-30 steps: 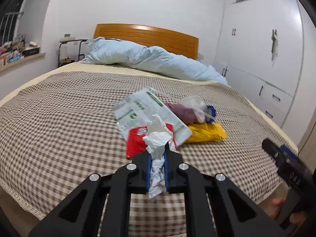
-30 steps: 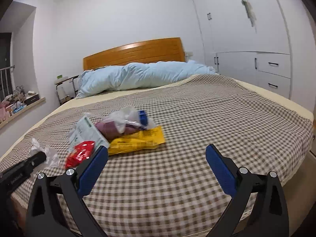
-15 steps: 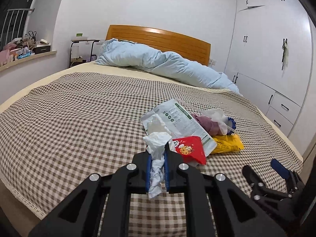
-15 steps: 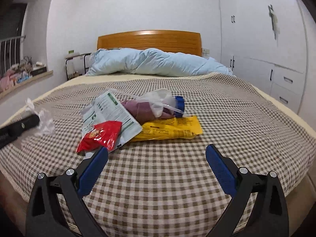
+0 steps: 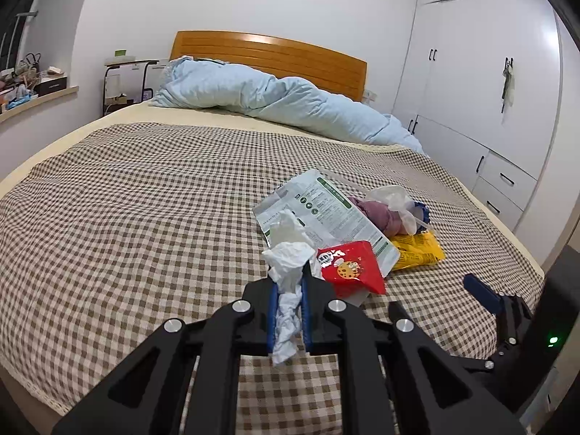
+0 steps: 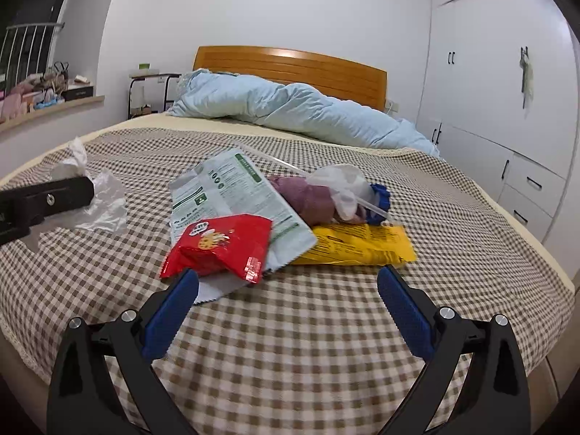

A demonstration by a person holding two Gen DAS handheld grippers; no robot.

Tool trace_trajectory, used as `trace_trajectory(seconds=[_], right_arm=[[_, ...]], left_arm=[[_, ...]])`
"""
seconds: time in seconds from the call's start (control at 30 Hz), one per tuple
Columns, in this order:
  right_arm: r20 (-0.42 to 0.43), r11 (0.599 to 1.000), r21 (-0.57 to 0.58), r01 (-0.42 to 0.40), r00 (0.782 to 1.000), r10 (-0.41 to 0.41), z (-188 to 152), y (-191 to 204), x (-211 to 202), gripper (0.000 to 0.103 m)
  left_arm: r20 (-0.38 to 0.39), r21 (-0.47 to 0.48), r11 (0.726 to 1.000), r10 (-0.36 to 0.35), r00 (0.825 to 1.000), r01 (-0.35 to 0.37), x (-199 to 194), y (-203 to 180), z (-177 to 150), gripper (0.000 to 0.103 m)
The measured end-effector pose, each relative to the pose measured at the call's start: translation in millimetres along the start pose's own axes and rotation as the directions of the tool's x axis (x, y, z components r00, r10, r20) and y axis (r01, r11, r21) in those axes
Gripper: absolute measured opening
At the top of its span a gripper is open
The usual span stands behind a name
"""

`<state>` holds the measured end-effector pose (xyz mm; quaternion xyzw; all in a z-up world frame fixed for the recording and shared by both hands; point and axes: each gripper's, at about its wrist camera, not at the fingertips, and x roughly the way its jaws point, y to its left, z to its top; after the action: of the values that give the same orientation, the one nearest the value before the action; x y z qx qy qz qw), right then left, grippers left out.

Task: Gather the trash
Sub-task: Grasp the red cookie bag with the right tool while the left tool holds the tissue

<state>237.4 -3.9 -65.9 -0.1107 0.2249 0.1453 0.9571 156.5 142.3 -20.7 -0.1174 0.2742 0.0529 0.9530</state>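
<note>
Left tongs pressed together on crumpled white tissue — wad bulging above blue pads, tail hanging below them. Held over near part of checked bedspread, just left of trash pile.

Right tongs spread wide, nothing between the blue pads; aimed at pile from near edge of bed, left pad just short of red cookie packet. No contact seen.

Pile on bedspread, right of centre: red cookie packet lying partly on white-and-green printed pouch; yellow wrapper flat beside and partly under pouch; behind these a maroon bundle with clear plastic bag over it, blue item at its right end — nature of blue item not discernible.

Farther back: rumpled light-blue duvet across head of bed, wooden headboard behind. White wardrobe along right wall; cluttered windowsill at left.
</note>
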Motion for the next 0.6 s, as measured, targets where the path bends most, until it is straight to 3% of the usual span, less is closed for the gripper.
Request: trace_trajectory(seconds=[0.2,0.33,0.47,0.6], right_arm=[[-0.052,0.999,0.047,-0.001,0.999,0.004,11,20,18,0.095],[-0.081,0.997,0.044,0.057,0.995,-0.054,17,37,29,0.095],[-0.103,0.992,0.039,0.117,0.988,-0.113,22,48,38,0.095],[-0.138,0.992,0.052,0.112,0.985,-0.104,23,55,51,0.095]], left_arm=[[-0.002,-0.010,1.000,0.003,1.000,-0.003,1,27,7,0.008],[-0.026,-0.013,1.000,0.013,1.000,-0.014,6,44,8,0.008],[-0.038,-0.015,1.000,-0.017,0.999,0.017,7,53,8,0.008],[-0.036,-0.011,0.999,-0.037,0.999,0.037,8,57,9,0.008]])
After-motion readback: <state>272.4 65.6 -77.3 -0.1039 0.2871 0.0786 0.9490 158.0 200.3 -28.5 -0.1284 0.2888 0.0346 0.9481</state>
